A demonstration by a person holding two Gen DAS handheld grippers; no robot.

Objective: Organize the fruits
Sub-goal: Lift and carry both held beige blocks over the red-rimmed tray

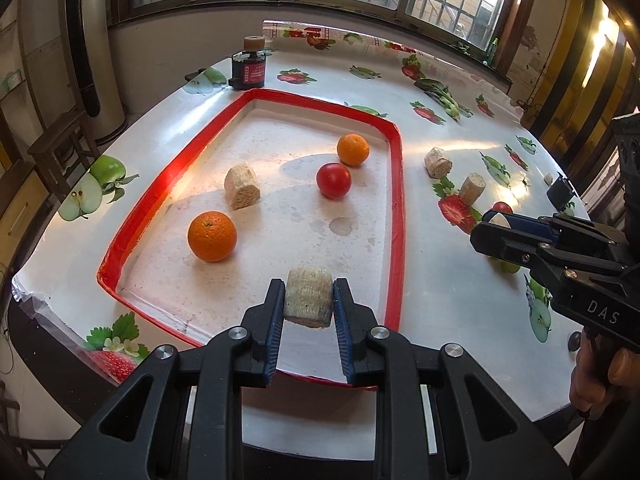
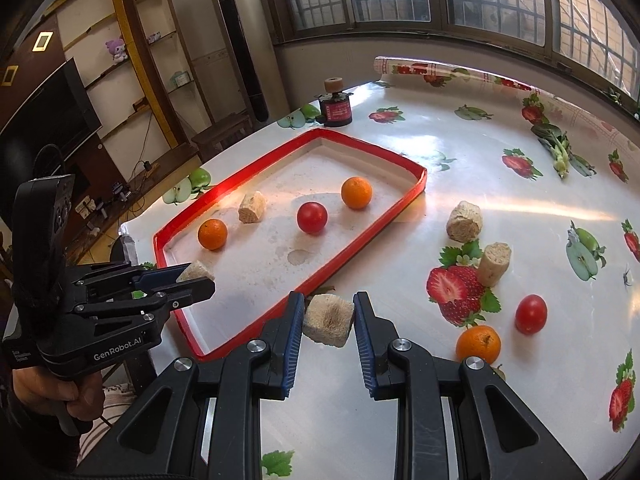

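My left gripper point(image 1: 308, 300) has its jaws clamped on a pale, rough chunk point(image 1: 308, 301), held over the near end of the red-rimmed tray point(image 1: 396, 216); my right gripper point(image 2: 325, 317) has its jaws pressed on a second chunk point(image 2: 329, 320), just outside the tray's near right edge, above the fruit-print tablecloth point(image 2: 520, 208). In the right wrist view I see the left gripper side-on at the tray's near left corner, a hand point(image 2: 48, 394) around its handle.

Inside the tray lie a near orange point(image 1: 212, 236), a far orange point(image 1: 353, 149), a tomato point(image 1: 333, 181) between them and a loose chunk point(image 1: 241, 187); all sit apart from one another.

Right of the tray, on the cloth, rest two more chunks: a squat one point(image 2: 464, 221) and a longer tilted one point(image 2: 494, 263) just beside it; nearer me lie a tomato point(image 2: 531, 314) and an orange point(image 2: 478, 345), close together. A dark jar with a cork-like lid point(image 2: 336, 109) stands past the tray's far corner; a leafy green vegetable point(image 2: 560, 148) lies well to the far right.
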